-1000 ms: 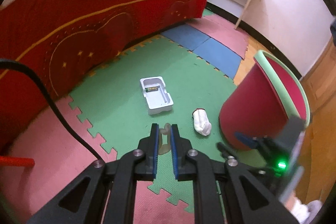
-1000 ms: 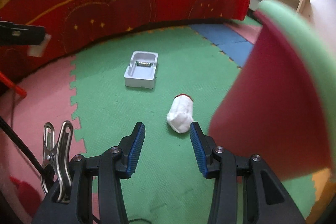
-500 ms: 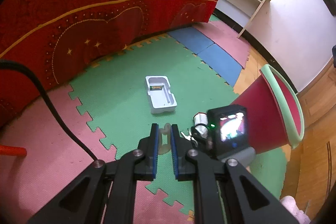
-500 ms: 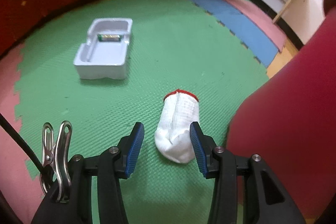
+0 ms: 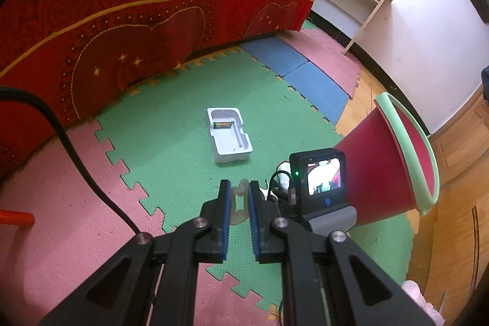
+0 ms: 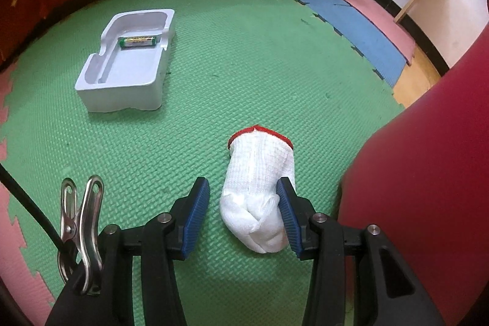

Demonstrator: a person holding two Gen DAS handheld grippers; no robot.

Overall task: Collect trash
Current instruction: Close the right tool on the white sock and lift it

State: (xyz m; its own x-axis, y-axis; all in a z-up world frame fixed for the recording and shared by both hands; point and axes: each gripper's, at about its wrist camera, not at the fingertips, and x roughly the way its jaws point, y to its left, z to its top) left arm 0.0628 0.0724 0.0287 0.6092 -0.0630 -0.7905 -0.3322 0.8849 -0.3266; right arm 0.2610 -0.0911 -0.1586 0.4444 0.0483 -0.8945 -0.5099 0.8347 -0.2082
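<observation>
now your right gripper point(image 6: 244, 211) sits low over the green floor mat point(image 6: 244, 51), much closer than a second ago, when the white glove point(image 6: 259, 188) still lay ahead of the fingertips. the glove, red cuff pointing away, now lies on the mat between the parted jaws; the right pad touches its side, the left pad stands clear, so nothing is clamped yet. just to its right stands the red bin point(image 6: 428, 173), which was blurred a second ago and now reads sharp. your left gripper point(image 5: 238, 200) has barely shifted and stays pinched on a small pale rubbery piece point(image 5: 240, 197). the white tray point(image 6: 128, 63) with a green battery point(image 6: 139, 42) lies where it was, well apart from the glove.
</observation>
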